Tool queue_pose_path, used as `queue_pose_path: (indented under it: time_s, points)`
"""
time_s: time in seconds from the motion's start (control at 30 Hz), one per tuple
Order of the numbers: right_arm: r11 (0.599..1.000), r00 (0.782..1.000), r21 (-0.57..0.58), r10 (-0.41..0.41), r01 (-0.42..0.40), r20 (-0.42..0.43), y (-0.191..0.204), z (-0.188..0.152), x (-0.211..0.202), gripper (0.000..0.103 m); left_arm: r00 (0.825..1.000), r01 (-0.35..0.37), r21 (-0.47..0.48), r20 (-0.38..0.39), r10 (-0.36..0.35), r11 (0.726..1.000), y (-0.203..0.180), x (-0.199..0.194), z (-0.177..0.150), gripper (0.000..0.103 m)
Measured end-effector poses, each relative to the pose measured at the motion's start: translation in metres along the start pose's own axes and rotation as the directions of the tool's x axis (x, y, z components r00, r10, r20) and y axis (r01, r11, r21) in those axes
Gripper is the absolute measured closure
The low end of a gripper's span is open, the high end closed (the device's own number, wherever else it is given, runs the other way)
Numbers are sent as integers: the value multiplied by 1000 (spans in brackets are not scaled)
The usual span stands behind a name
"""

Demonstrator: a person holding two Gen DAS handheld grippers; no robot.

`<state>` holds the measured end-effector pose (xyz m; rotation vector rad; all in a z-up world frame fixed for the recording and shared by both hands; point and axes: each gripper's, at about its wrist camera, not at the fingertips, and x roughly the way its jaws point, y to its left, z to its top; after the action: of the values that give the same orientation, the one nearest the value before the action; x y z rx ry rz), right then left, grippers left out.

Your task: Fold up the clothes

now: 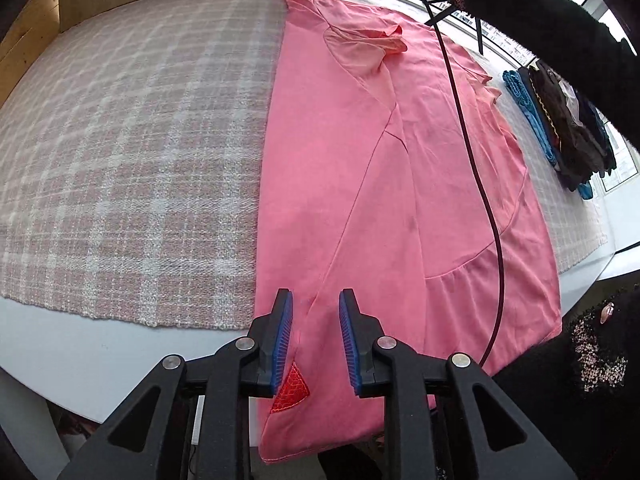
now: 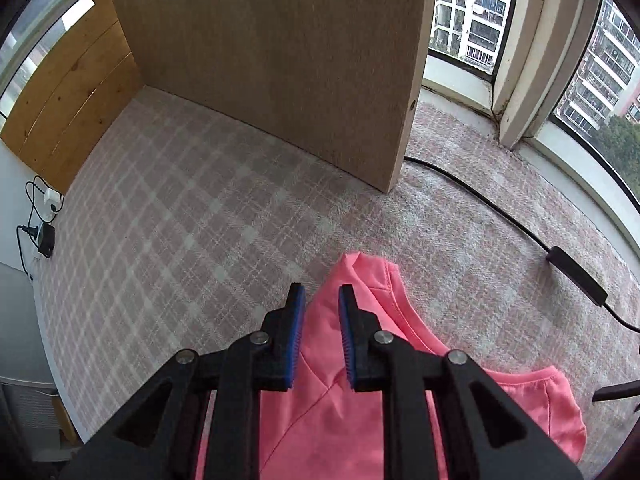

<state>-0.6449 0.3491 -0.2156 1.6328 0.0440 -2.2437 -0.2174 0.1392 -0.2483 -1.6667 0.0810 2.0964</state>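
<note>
A pink garment [image 1: 400,160] lies flat on the checked tablecloth [image 1: 120,160], folded lengthwise with a sleeve turned in near its far end. Its near hem hangs over the table's front edge and carries a red triangular patch [image 1: 292,390]. My left gripper [image 1: 315,300] hovers over that hem, open, with its blue pads apart and nothing pressed between them. In the right wrist view my right gripper [image 2: 322,294] is open above the far end of the pink garment [image 2: 320,412], near the neckline and a sleeve [image 2: 540,412]. The cloth lies below its pads.
A stack of folded dark and blue clothes [image 1: 560,128] sits at the table's right. A black cable [image 1: 480,184] hangs across the garment, beside a person's black sleeve [image 1: 540,20]. A brown upright board [image 2: 280,60], a cable box [image 2: 576,276] and a charger [image 2: 46,236] border the tablecloth [image 2: 200,220].
</note>
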Motion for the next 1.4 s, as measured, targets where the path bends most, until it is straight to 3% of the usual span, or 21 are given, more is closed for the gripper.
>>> queue_pose_path:
  time_s: [0.17,0.47,0.5,0.57,0.67,0.87,0.9,0.93,1.07,1.17,1.23,1.4]
  points:
    - [997,998,-67,-51,50,-24,1,18,19,80,1000,19,4,-15,-19,1000,3,4,3,77]
    - [992,991,-123,-45,30,-123,5,15,30,78,999,35,25,-14,-35,999,-5,7,2,65]
    - [989,990,-141,-55,37,-126,7,13,32,80,999,37,26,-14,-36,999,-5,7,1,64]
    - [985,990,-170,-62,41,-123,10,11,34,100,999,39,26,-12,-39,999,-5,7,0,64]
    - [990,999,-141,-24,17,-45,4,13,23,101,999,42,27,-8,-42,999,-6,7,-2,63]
    - [997,998,-77,-24,19,-55,-15,11,32,100,999,48,28,4,-48,998,-9,8,-3,58]
    - [998,998,-64,-4,-1,-67,-16,11,32,97,999,46,31,4,-47,998,-9,9,0,57]
    - [999,997,-51,11,-15,-73,-16,10,30,88,999,45,37,3,-45,998,-8,10,2,56]
    - [1000,999,-16,1,0,51,-19,6,-23,84,999,36,71,5,-36,997,-13,11,3,52]
    - [993,981,31,110,-116,159,-29,-14,-91,84,999,39,97,15,-41,994,-15,11,1,49]
    - [987,966,36,142,-154,215,-26,-44,-143,84,999,31,122,22,-34,992,-19,13,0,49]
    - [995,957,62,55,-75,284,-49,-134,-245,74,998,34,164,43,-41,986,-22,13,-3,49]
